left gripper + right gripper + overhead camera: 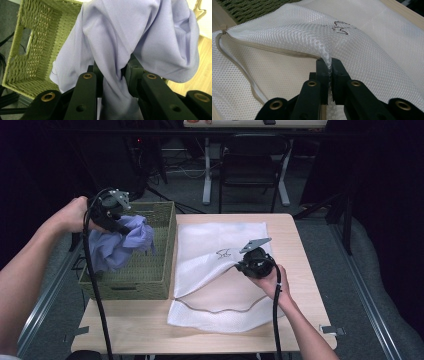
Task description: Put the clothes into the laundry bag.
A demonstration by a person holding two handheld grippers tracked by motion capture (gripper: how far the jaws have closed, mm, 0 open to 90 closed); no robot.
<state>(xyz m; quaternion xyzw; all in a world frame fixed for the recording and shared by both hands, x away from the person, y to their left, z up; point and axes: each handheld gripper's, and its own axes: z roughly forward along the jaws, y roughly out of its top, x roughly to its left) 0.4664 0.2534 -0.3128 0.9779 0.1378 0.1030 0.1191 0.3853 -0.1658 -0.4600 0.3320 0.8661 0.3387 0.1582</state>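
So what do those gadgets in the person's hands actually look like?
Each gripper, left and right, is a chunky black device with a grey three-cornered plate on top and a black cable trailing toward the person. Up close, the two black jaws have brass-coloured rivets. The forearms are bare, no sleeves in sight.

black chair point(251, 162) stood at upper centre of the high view, behind the wooden table point(295, 245). white desk legs point(207, 172) flanked it. cables point(175, 170) lay on grey floor point(320, 245), upper left. dark curtain point(385, 195) hung at right.
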